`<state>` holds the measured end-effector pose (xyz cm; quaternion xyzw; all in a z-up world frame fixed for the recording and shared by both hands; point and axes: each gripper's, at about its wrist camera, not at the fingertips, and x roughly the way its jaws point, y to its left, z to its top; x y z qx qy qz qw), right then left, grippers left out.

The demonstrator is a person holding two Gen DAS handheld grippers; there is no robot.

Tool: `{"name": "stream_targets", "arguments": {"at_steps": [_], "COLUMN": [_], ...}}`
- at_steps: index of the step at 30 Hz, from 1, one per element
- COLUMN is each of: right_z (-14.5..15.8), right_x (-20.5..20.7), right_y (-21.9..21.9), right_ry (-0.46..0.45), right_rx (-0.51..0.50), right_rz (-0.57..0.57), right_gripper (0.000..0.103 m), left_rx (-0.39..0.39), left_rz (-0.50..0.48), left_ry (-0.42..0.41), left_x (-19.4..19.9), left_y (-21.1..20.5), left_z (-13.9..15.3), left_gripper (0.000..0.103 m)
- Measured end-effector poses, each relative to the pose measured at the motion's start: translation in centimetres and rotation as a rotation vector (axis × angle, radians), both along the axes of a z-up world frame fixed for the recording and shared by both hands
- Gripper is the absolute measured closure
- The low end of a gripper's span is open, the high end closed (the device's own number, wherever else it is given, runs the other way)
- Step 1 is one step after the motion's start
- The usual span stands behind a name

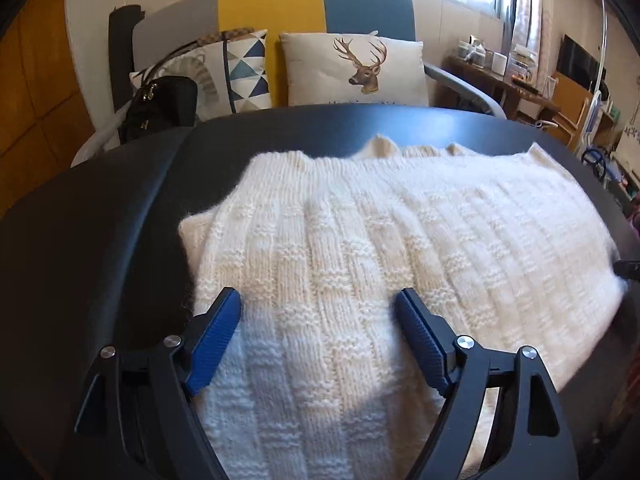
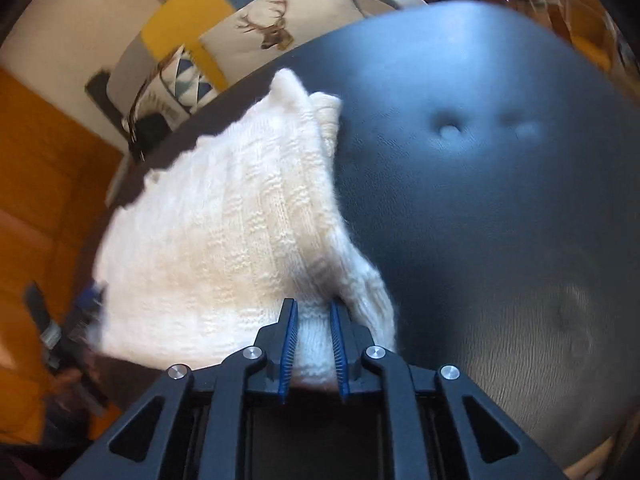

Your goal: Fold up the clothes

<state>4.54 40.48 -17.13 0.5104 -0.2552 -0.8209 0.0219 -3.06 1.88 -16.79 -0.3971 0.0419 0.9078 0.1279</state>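
A cream knitted sweater [image 1: 360, 240] lies spread on a black padded table [image 1: 100, 240]. My left gripper [image 1: 318, 304] is open, its blue pads wide apart just above the sweater's near part. In the right wrist view the sweater [image 2: 224, 232] lies left of centre on the black table [image 2: 480, 200]. My right gripper [image 2: 314, 310] is shut on a bunched fold at the sweater's near right edge. The left gripper [image 2: 80, 308] shows blurred at the sweater's left edge.
Behind the table stands a grey, yellow and blue sofa [image 1: 272, 8] with a deer cushion [image 1: 356, 68], a triangle-pattern cushion [image 1: 244, 68] and a black handbag [image 1: 160, 104]. A cluttered wooden desk [image 1: 500, 76] stands at the right. An orange wooden wall [image 2: 40, 200] is on the left.
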Motion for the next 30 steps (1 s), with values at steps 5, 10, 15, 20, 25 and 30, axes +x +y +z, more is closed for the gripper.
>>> {"name": "stream_targets", "arguments": {"at_steps": [5, 10, 15, 20, 25, 30], "right_z": [3.5, 2.3, -0.8, 2.6, 2.4, -0.9], "right_x": [0.4, -1.7, -2.5, -2.3, -2.4, -2.7], "right_y": [-3.1, -10.1, -15.2, -18.1, -21.7, -22.6], "right_ry": [0.111, 0.144, 0.028, 0.102, 0.128, 0.083], "right_rx": [0.043, 0.108, 0.315, 0.257, 0.256, 0.281], "right_rz": [0.072, 0.183, 0.262, 0.333, 0.408, 0.414], "right_gripper": [0.082, 0.08, 0.077, 0.077, 0.077, 0.077], "left_rx": [0.118, 0.0, -0.046, 0.096, 0.241, 0.264], "left_rz": [0.008, -0.017, -0.024, 0.02, -0.02, -0.083], "left_ry": [0.05, -0.004, -0.002, -0.015, 0.015, -0.019], "left_x": [3.1, 5.7, 6.1, 6.7, 9.2, 9.4], "left_y": [-1.8, -1.1, -2.1, -5.3, -6.1, -4.6], "left_z": [3.4, 0.2, -2.3, 0.0, 2.3, 1.4], "left_gripper": [0.021, 0.021, 0.019, 0.019, 0.019, 0.019]}}
